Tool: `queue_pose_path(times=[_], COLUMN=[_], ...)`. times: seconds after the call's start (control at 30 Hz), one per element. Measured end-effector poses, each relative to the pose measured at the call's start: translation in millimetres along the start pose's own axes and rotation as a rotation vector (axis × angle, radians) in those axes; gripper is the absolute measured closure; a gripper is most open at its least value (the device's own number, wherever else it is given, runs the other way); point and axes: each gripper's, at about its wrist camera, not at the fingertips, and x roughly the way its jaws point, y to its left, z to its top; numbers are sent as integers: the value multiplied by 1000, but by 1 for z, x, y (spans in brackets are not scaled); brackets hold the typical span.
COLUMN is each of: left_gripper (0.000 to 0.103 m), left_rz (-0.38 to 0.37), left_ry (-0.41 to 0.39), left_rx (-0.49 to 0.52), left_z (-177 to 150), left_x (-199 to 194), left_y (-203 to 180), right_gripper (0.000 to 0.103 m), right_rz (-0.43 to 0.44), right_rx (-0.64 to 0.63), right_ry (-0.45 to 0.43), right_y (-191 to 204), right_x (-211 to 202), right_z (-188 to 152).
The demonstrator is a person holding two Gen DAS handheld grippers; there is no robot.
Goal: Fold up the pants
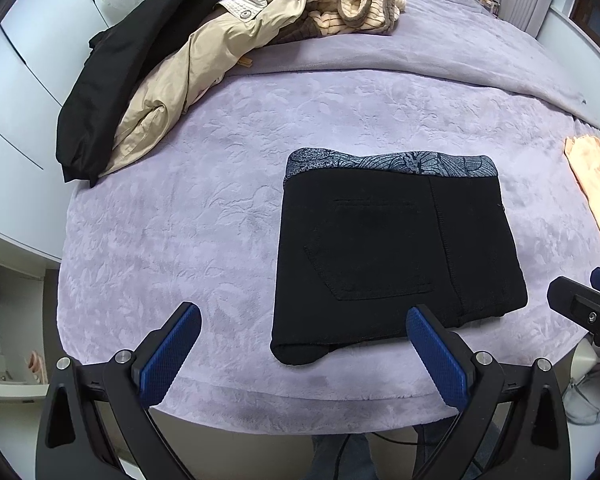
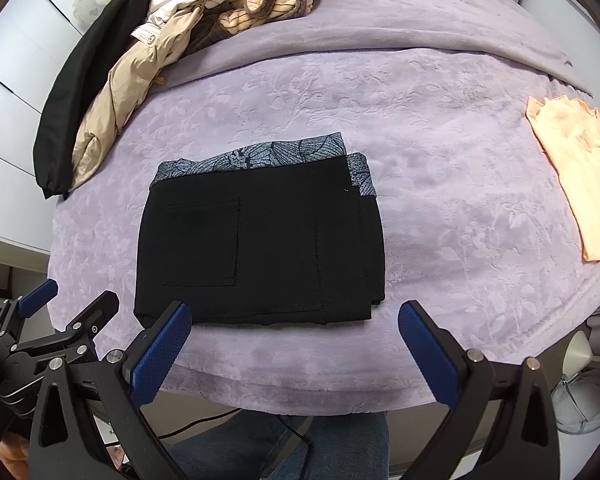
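The black pants (image 1: 396, 252) lie folded into a compact rectangle on the lilac bedspread (image 1: 188, 216), with a grey leaf-patterned waistband along the far edge and a back pocket on top. They also show in the right wrist view (image 2: 260, 240). My left gripper (image 1: 304, 332) is open and empty, held above the near edge of the bed, just in front of the pants' near left corner. My right gripper (image 2: 294, 328) is open and empty, held just in front of the pants' near edge. Neither gripper touches the pants.
A heap of clothes lies at the far left: a black garment (image 1: 100, 92), a beige coat (image 1: 188, 76) and a striped fleece (image 1: 364, 8). A folded peach garment (image 2: 576, 176) lies at the right. White wardrobe doors (image 1: 16, 128) stand left of the bed.
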Motion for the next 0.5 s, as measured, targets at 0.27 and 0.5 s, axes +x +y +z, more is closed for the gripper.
queue_pose_path(times=[0.27, 0.5], left_gripper=[0, 0], left_rz=[-7, -19], left_ry=[8, 22], left_rx=[-7, -29], left_z=[1, 0], left_x=[1, 2], left_y=[-1, -1], right_gripper=[0, 0], right_rz=[-10, -15], right_rx=[-13, -28], right_ry=[-5, -4], right_y=[0, 1], right_x=[-1, -2], right_z=[3, 5])
